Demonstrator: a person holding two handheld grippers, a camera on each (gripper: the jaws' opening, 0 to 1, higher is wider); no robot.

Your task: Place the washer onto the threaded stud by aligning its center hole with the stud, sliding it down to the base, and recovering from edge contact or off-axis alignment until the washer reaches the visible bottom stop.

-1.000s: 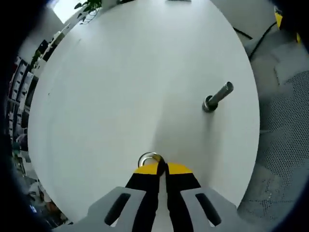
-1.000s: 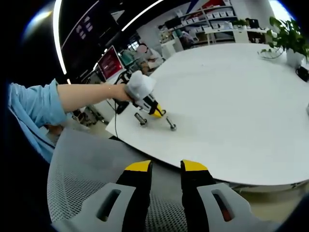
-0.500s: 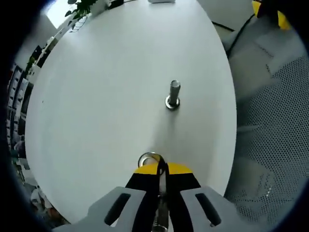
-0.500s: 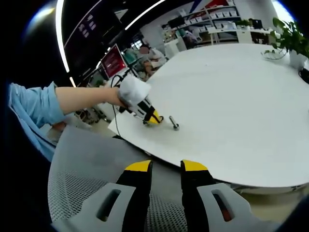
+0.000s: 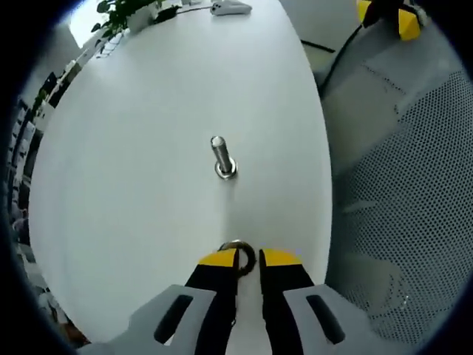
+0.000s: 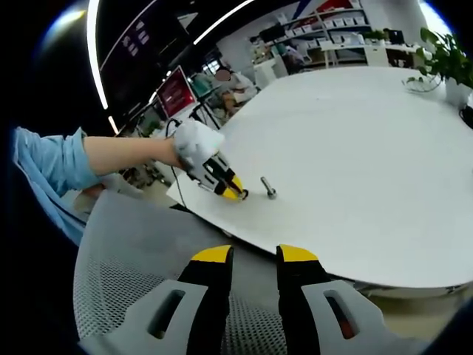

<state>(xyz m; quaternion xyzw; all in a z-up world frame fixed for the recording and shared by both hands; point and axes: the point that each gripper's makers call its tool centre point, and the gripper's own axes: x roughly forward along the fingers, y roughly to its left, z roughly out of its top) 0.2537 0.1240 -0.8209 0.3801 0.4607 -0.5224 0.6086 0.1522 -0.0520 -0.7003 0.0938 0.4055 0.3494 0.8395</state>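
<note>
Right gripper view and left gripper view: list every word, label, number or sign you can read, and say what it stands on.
None can be read.
Red screen in the right gripper view: light marks on it, too small and blurred to read.
Dark wall panel above it: pale marks, blurred.
Washer, threaded stud, white table, left gripper and right gripper: no lettering visible.

shared white table (image 5: 148, 148), opposite angles

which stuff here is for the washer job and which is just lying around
For the job: washer at the left gripper tips; threaded stud standing on the table.
Lying about: potted plant, mesh chair, idle right gripper.
</note>
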